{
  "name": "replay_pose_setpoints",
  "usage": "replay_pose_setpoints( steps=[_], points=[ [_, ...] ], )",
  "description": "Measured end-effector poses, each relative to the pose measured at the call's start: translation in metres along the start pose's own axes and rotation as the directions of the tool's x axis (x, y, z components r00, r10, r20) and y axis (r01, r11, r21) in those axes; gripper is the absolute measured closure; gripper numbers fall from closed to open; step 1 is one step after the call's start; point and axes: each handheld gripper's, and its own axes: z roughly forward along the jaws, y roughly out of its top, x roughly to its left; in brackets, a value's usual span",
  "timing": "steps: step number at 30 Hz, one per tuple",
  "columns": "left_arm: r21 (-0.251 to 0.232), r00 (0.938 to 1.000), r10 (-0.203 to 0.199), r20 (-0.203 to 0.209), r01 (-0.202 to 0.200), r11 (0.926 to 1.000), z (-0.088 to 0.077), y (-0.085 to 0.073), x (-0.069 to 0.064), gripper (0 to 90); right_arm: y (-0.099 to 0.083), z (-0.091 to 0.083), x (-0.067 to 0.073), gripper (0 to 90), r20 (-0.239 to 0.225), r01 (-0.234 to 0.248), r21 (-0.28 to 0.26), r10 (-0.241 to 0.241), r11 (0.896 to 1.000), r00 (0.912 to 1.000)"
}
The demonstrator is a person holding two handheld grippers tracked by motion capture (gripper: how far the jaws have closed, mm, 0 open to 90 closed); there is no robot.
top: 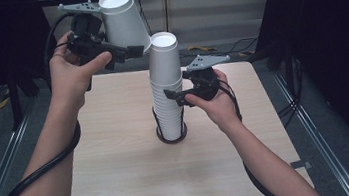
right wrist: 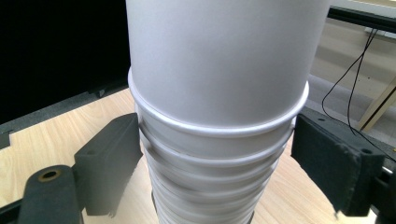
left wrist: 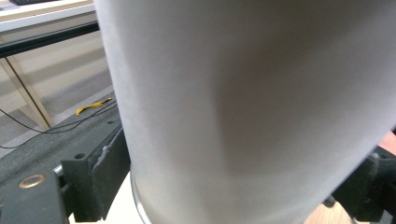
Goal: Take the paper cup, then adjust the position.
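From above, your left gripper [top: 129,53] clamps a single cup [top: 123,21], lifted left of the stack [top: 167,86] on the table [top: 122,185] — carry it clear. In the right gripper view, your right gripper [right wrist: 217,154] pinches the stack — hold it steady.

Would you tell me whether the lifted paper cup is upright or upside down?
Upside down: the lifted paper cup shows its narrow base on top, its wider rim below.
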Motion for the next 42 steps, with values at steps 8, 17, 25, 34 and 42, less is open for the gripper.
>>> replay_pose_setpoints(
  steps=[8,17,25,34,42],
  points=[
    [0.031,0.9999,0.009,-0.012,-0.009,0.9995,-0.005,-0.013,0.002,11.1,-0.002,0.0,-0.001,15.6,-0.005,0.006,0.006,-0.006,1.0,1.0],
    [0.052,0.9999,-0.003,-0.017,0.004,0.9987,-0.008,-0.037,0.007,11.1,-0.01,-0.002,-0.002,15.0,-0.017,0.002,0.014,-0.001,1.0,0.9999],
    [0.092,0.9996,-0.006,-0.028,0.009,0.9957,-0.01,-0.055,0.011,11.1,-0.018,-0.007,-0.002,14.6,-0.028,0.027,0.026,-0.027,0.999,0.9993],
    [0.121,0.9994,-0.013,-0.031,0.016,0.9925,-0.012,-0.074,0.013,11.1,-0.027,-0.011,-0.005,14.6,-0.054,0.025,0.02,-0.024,0.999,0.9982],
    [0.172,0.999,-0.011,-0.043,0.018,0.985,-0.015,-0.094,0.014,11.5,-0.034,-0.014,-0.006,14.6,-0.066,0.03,0.033,-0.027,0.999,0.9975]
  ],
)
